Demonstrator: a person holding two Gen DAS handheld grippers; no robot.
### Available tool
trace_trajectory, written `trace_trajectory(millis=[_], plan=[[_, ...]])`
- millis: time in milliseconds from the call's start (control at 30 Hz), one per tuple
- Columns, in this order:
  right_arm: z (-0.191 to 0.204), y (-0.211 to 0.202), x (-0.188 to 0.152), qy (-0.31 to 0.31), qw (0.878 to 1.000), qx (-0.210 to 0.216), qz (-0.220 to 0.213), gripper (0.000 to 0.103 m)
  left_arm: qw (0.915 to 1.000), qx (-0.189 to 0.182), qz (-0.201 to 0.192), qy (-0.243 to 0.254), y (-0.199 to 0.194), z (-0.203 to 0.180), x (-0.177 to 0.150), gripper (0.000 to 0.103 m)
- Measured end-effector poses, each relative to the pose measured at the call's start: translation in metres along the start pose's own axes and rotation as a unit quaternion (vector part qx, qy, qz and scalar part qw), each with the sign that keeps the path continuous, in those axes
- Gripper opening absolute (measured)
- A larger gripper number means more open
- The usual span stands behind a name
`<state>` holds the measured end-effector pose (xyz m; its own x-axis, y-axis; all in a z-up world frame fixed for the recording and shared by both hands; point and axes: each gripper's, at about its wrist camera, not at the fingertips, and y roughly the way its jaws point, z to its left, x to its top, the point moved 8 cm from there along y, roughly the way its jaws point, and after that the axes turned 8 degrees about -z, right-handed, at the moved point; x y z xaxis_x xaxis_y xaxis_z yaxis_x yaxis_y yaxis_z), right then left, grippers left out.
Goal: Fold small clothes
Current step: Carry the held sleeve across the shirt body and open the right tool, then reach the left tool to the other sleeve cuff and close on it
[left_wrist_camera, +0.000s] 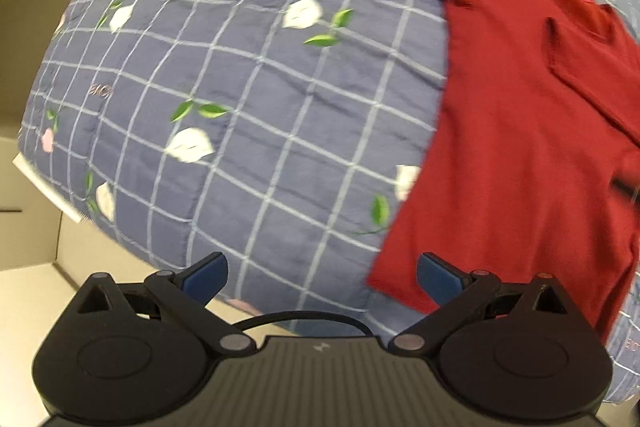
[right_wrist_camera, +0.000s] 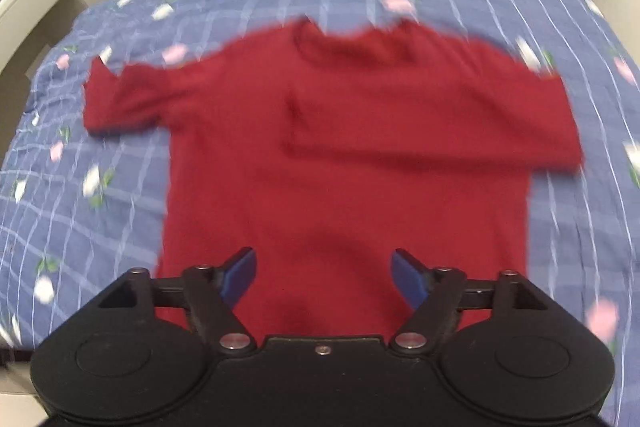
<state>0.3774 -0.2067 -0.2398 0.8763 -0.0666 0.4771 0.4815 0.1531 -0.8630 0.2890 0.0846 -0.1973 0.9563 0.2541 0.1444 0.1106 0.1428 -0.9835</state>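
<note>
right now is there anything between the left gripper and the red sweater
Nothing but bare blue checked quilt. In the left wrist view the open left gripper hovers by the red sweater, whose hem corner sits beside the right fingertip.

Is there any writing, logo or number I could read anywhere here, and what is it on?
"BACK", or close to it: small pinkish letters on the quilt, too soft to read for sure.
A second pinkish word at the quilt's lower right edge: cut off and blurred, unreadable.
A small pale lightning-like mark, no letters, on the left gripper.
Sweater: no text visible.
</note>
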Motion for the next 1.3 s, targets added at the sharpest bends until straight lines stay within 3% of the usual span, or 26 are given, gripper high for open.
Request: trace_trajectory(millis=[67, 200, 300, 500, 733, 1000, 1167, 1300], plan=[[-0.017, -0.012, -0.030, 0.021, 1.000, -0.004, 0.023, 0.087, 1.0000, -0.006, -0.007, -0.001, -0.006, -0.008, -0.002, 0.103], [-0.048, -0.029, -0.080, 0.056, 0.996, -0.011, 0.064, 0.091, 0.9999, -0.001, -0.016, -0.006, -0.018, -0.021, -0.016, 0.103], [-0.063, -0.043, -0.098, 0.056, 0.996, -0.006, 0.073, 0.097, 0.9997, 0.003, -0.018, -0.014, -0.027, -0.027, -0.031, 0.103], [-0.088, -0.056, -0.113, 0.075, 0.994, 0.005, 0.076, 0.102, 0.9979, 0.016, -0.035, -0.052, -0.049, -0.016, -0.061, 0.103], [-0.077, -0.049, -0.111, 0.073, 0.994, 0.019, 0.085, 0.102, 0.9903, 0.031, -0.049, -0.126, -0.058, 0.037, -0.073, 0.103], [-0.043, -0.033, -0.097, 0.062, 0.995, -0.002, 0.084, 0.102, 0.9773, -0.001, -0.068, -0.200, -0.032, 0.102, -0.018, 0.103], [-0.013, -0.015, -0.096, 0.108, 0.987, -0.050, 0.105, 0.102, 0.9720, -0.060, -0.062, -0.219, 0.000, 0.134, 0.044, 0.103], [0.018, -0.007, -0.095, 0.127, 0.981, -0.081, 0.118, 0.102, 0.9691, -0.087, -0.083, -0.215, 0.033, 0.157, 0.099, 0.103]])
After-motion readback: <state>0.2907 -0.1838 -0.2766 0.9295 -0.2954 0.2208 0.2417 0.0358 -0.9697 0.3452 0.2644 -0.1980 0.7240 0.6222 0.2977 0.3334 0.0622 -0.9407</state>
